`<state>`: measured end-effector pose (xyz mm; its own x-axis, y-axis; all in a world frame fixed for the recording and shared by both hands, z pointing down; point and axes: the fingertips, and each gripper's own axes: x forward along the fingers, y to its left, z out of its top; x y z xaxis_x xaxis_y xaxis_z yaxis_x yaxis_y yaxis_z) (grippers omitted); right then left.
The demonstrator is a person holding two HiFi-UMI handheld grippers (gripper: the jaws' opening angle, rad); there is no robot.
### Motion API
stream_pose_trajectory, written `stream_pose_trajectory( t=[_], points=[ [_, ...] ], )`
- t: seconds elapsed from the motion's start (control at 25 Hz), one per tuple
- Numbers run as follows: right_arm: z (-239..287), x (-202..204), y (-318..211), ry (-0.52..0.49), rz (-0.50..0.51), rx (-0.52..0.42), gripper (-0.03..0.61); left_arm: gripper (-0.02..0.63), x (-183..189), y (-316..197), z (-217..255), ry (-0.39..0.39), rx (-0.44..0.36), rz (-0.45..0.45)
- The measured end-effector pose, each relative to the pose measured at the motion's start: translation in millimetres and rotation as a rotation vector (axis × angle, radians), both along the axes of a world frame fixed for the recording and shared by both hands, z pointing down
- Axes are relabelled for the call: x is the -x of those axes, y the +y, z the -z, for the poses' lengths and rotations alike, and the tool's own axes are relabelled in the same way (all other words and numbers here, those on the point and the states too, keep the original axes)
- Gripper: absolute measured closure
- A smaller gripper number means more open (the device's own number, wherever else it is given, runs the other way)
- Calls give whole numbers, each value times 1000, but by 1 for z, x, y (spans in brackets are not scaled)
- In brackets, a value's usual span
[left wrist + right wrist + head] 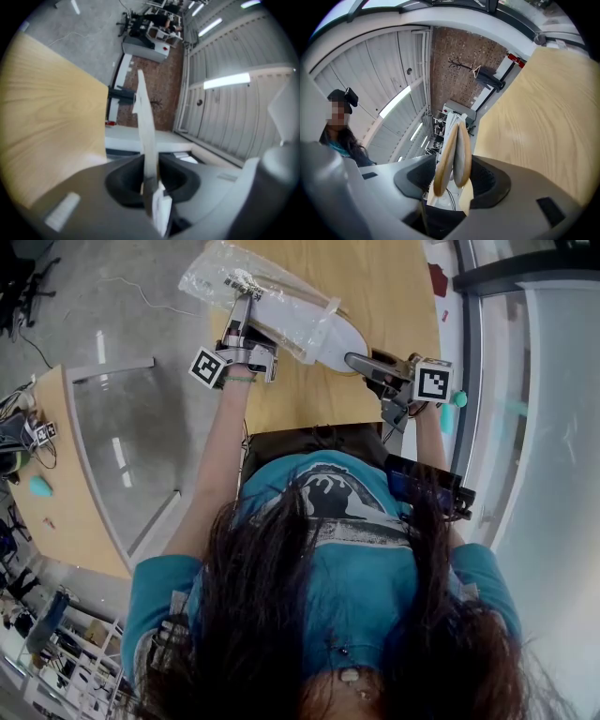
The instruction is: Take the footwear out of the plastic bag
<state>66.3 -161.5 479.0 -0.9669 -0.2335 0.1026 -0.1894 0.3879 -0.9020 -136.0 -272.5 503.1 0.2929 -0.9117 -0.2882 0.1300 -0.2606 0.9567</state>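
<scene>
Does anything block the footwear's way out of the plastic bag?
Nothing visible does. The footwear pokes out of the plastic bag at its mouth, its end between the jaws of the right gripper; the bag wraps the rest, its far end pinched by the left gripper.

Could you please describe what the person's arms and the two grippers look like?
The left gripper and the right gripper each carry a white cube printed with black square markers. Seen from their own cameras, each has a smooth grey housing with a black recess at its middle. The person wears a teal short-sleeved shirt, and a green band circles the left wrist.
</scene>
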Motion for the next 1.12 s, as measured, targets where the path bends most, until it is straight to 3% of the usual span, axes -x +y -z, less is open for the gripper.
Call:
stream_pose_trajectory(
  t=[0.08, 0.2, 0.24, 0.4, 0.48, 0.52, 0.6, 0.76, 0.92, 1.12],
  points=[
    [-2, 7, -3, -8, 8, 8, 380, 549, -17, 4, 2, -6, -7, -49],
    [-15, 13, -3, 35, 27, 63, 398, 548, -30, 7, -1, -31, 4, -50],
    [-19, 12, -3, 39, 31, 92, 436, 546, -31, 7, -3, -69, 9, -54],
    [-17, 5, 2, 25, 72, 170, 454, 525, -35, 4, -6, -274, 2, -133],
    [-18, -4, 8, 42, 95, 184, 455, 544, -19, -1, -9, -301, 35, -84],
    [-19, -10, 12, 53, 105, 189, 456, 608, -3, -5, -12, -296, 65, -29],
    [-22, -26, 18, 77, 105, 201, 456, 615, 28, -12, -17, -282, 104, 68],
    [-27, -63, 18, 117, 31, 189, 456, 617, 53, -22, -18, -353, 108, 93],
    [-19, -85, 4, 128, -60, 150, 456, 617, 61, -27, -20, -372, 133, 132],
    [16, -102, -21, 13, -192, 91, 457, 617, 52, -24, -33, -384, 176, 114]
  ],
)
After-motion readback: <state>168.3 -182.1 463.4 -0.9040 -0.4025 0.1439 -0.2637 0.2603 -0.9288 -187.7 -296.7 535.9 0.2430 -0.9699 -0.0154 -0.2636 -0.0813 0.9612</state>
